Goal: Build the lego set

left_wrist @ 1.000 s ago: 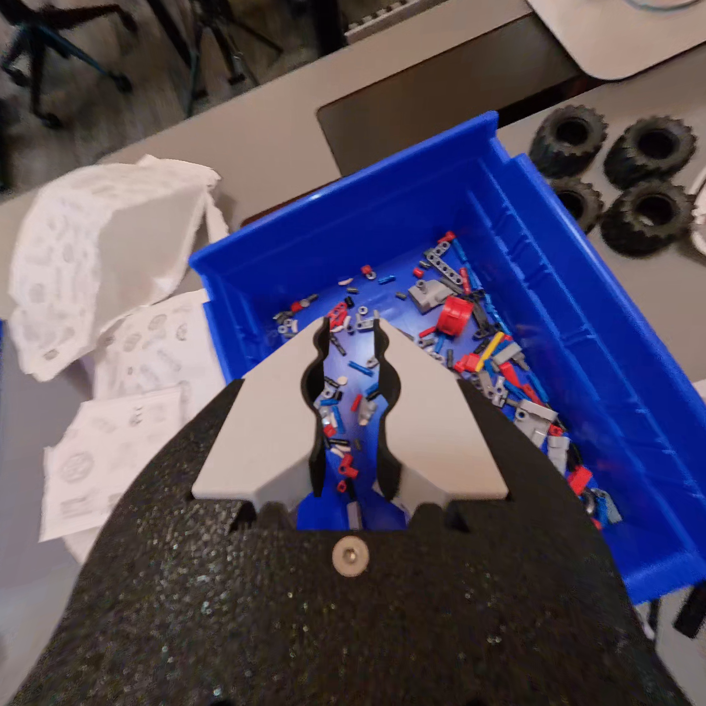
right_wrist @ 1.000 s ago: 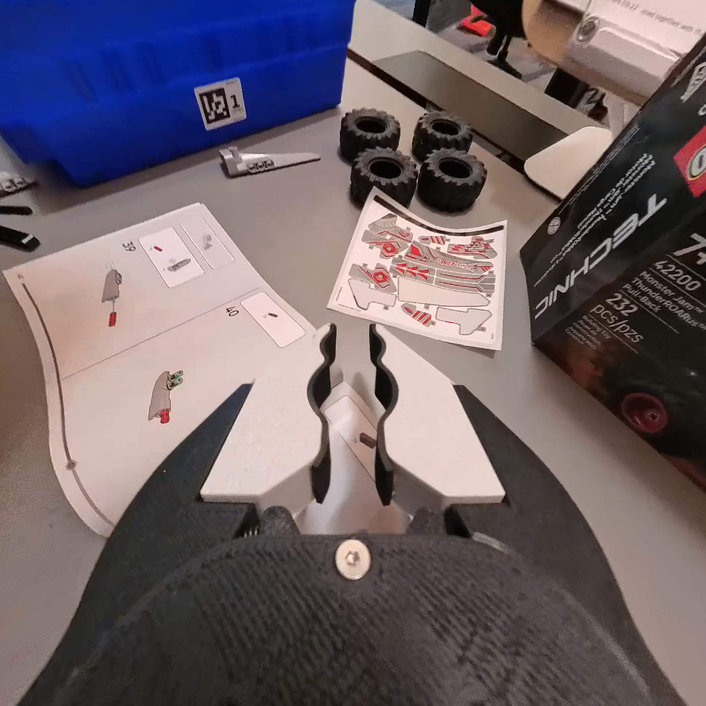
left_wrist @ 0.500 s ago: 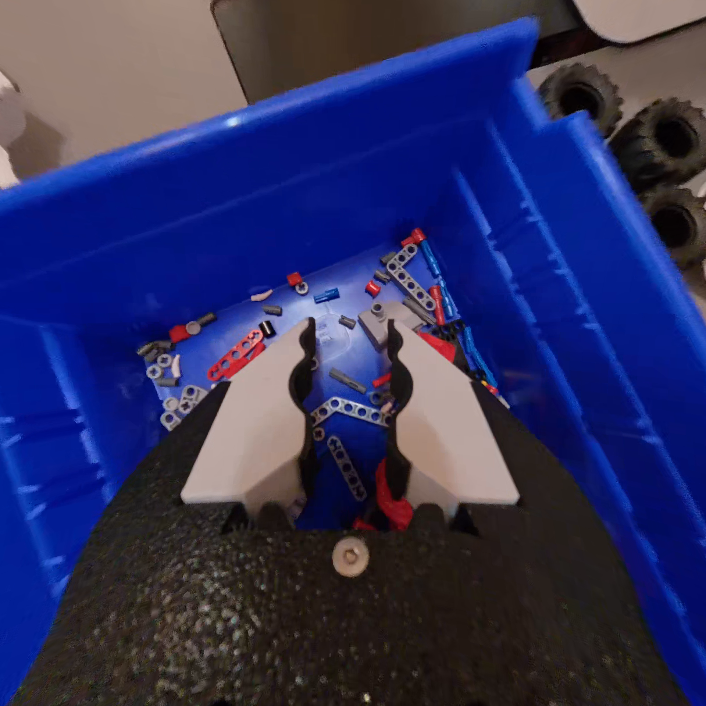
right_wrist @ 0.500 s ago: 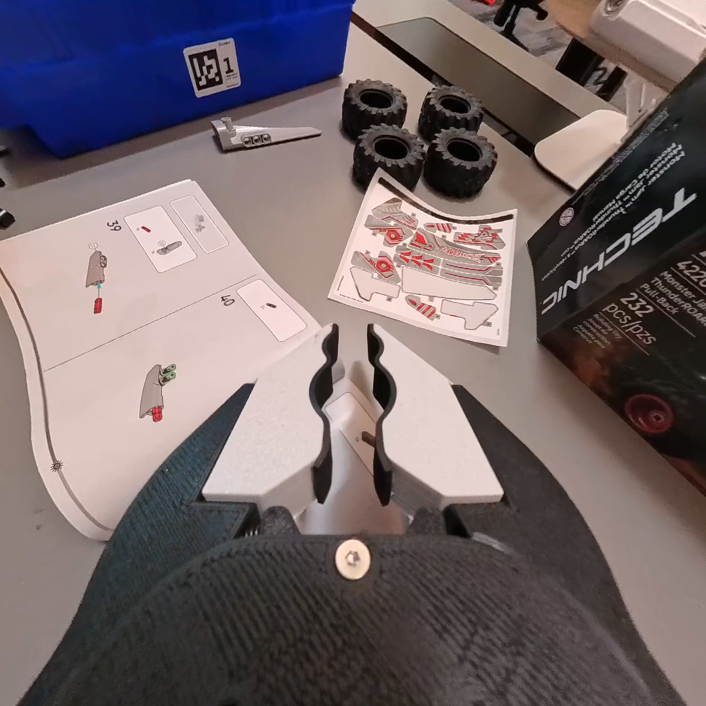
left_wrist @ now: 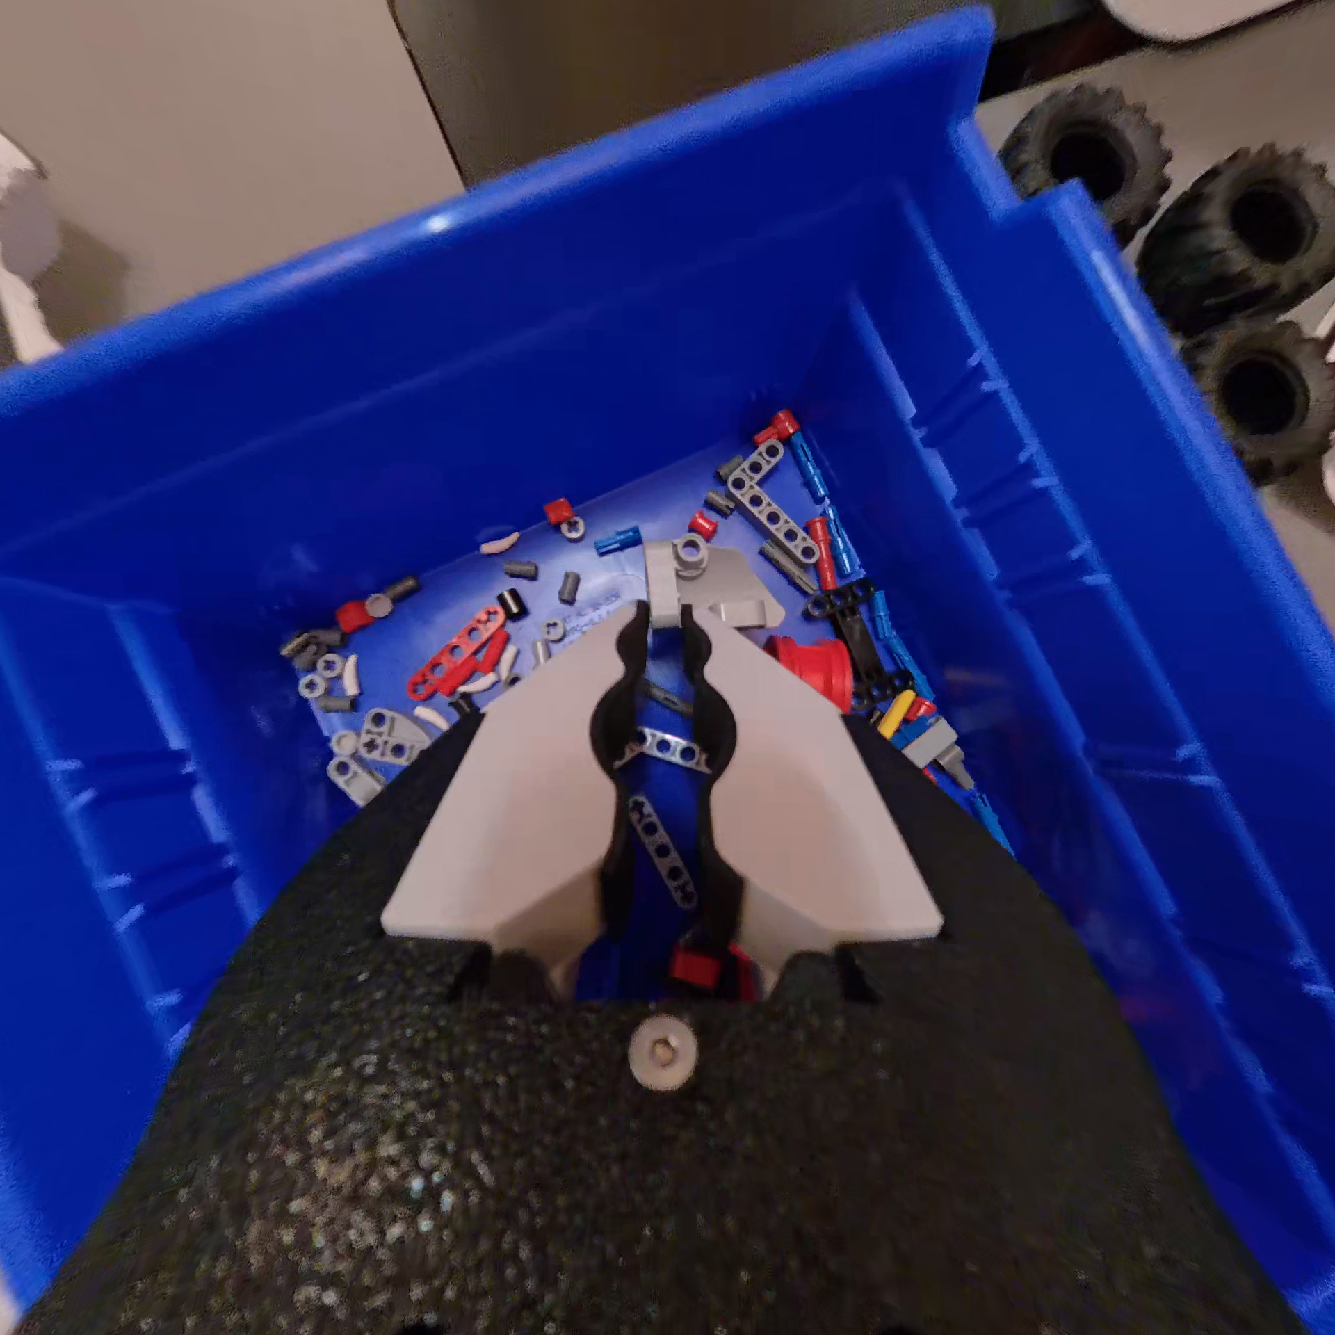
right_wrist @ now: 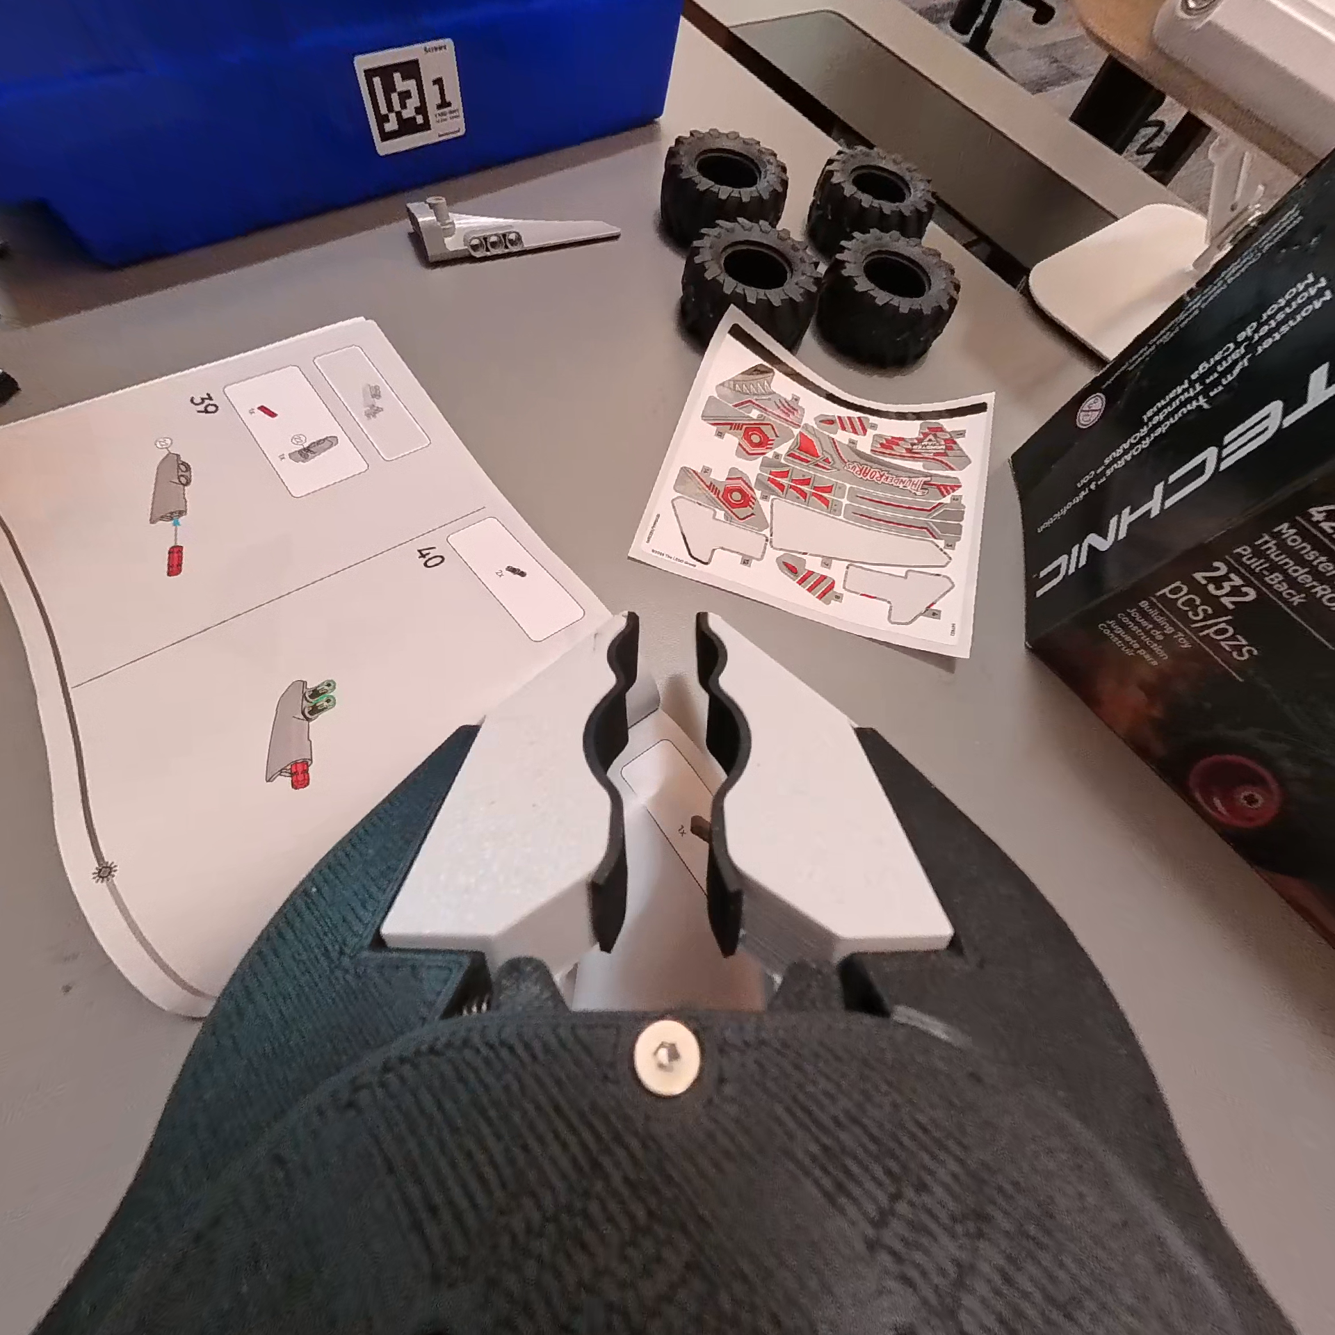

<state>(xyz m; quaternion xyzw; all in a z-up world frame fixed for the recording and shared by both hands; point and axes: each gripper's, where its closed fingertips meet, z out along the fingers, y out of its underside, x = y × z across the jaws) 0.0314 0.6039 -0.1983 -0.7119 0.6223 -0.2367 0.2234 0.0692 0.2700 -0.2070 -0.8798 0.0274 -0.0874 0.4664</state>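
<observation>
The left gripper (left_wrist: 664, 614) is down inside the blue bin (left_wrist: 1083, 506), its fingertips closed on the near end of a light grey panel piece (left_wrist: 711, 581) that lies on the bin floor. Loose small parts surround it: a red wheel hub (left_wrist: 809, 668) just right of the tips, a red beam (left_wrist: 459, 661) to the left, and a grey angled beam (left_wrist: 769, 509) farther off by the right wall. The bin's walls rise steeply on the left, far and right sides, so room around the gripper is tight. Beyond the right wall stand black tyres (left_wrist: 1242, 231).

The right gripper (right_wrist: 666, 632) hovers over the grey table (right_wrist: 578, 347) with its fingers apart and nothing between them, above the near right corner of the open instruction booklet (right_wrist: 238, 578), which shows printed step numbers and part drawings. To the right of the booklet lies a sticker sheet (right_wrist: 816, 498) with grey and red decals, its far edge curled up. Farther off, four tyres (right_wrist: 802, 253) stand in a tight group, and left of them lies a grey wedge panel (right_wrist: 498, 235), just before the bin (right_wrist: 217, 108), which bears a white label with a black square code (right_wrist: 408, 94). A black box (right_wrist: 1192, 549) with white lettering stands on the right. Bare table lies between the booklet, the wedge and the tyres.
</observation>
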